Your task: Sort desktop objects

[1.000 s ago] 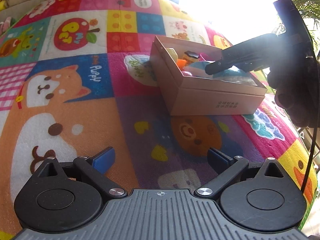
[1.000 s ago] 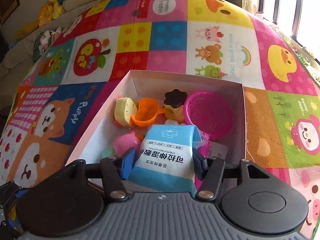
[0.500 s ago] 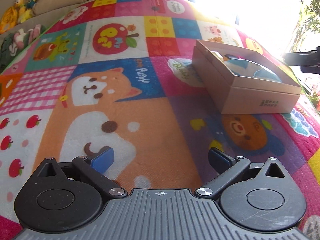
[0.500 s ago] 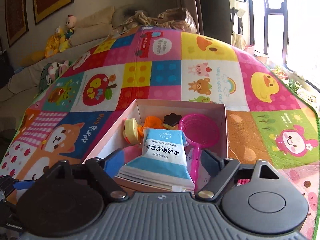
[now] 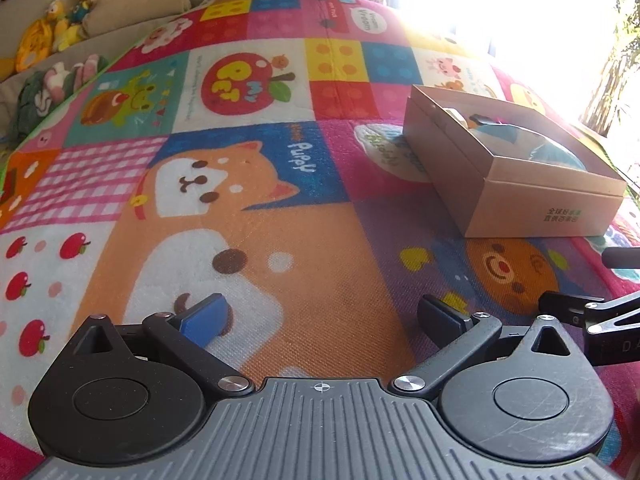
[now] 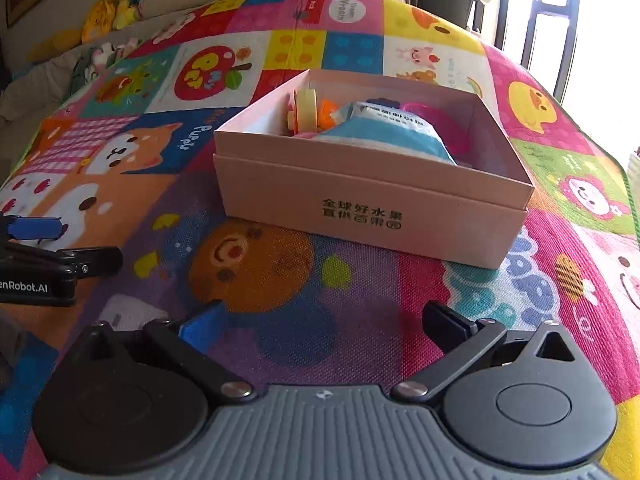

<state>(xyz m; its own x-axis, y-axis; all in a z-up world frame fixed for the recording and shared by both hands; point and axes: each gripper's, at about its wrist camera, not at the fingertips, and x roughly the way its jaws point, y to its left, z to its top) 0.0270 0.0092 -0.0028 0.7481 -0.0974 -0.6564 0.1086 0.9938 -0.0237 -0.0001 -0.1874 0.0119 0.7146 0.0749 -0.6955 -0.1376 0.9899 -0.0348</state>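
Note:
A pale pink cardboard box (image 6: 372, 208) stands on the colourful play mat (image 6: 260, 272). In it lie a blue-and-white wipes packet (image 6: 384, 136), a yellow toy (image 6: 306, 108), an orange toy (image 6: 326, 116) and a pink sieve (image 6: 440, 120). My right gripper (image 6: 324, 324) hovers over the mat in front of the box, its jaws opening wide with nothing between them. My left gripper (image 5: 320, 316) is open and empty above the mat, and the box (image 5: 520, 204) lies to its upper right. The left gripper's blue pad (image 6: 34, 227) shows at the right wrist view's left edge.
Soft toys (image 5: 60, 28) and cushions line the sofa beyond the mat's far left edge. Bright windows (image 6: 540, 12) stand behind the mat on the right. Part of the right gripper's frame (image 5: 580, 316) reaches in at the left wrist view's right edge.
My right gripper let go of the wipes packet inside the box, opened wide and drew back and down in front of the box. In the left wrist view the box has shifted right.

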